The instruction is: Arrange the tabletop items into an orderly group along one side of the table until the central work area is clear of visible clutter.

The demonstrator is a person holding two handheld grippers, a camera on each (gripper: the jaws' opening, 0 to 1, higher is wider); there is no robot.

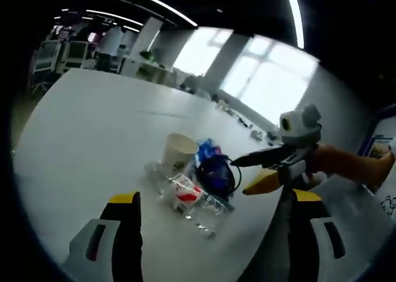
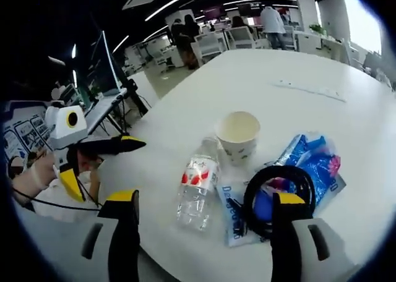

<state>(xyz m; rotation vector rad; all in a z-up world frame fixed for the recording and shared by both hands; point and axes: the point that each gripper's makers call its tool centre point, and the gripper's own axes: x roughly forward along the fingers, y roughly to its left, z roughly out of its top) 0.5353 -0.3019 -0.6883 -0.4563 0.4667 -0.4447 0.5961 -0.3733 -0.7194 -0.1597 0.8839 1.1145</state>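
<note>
Four things, a paper cup (image 2: pixel 239 135), water bottle (image 2: pixel 196 189), blue packet (image 2: pixel 311 164) and black cable coil (image 2: pixel 278 198), already huddle mid-frame, while the left gripper (image 1: pixel 213 232) and right gripper (image 2: pixel 201 232) hover wide open, holding nothing; tidying looks unfinished.

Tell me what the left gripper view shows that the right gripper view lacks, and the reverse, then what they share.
Left gripper view alone: bright windows behind the table, and the right gripper reaching in from the right with its jaws apart, near the pile.

Right gripper view alone: a white strip lying on the far tabletop, and the left gripper at the left edge, jaws apart.

Both: the white table, the paper cup standing upright, the plastic bottle lying on its side, the coiled black cable and the blue packets clustered together.
</note>
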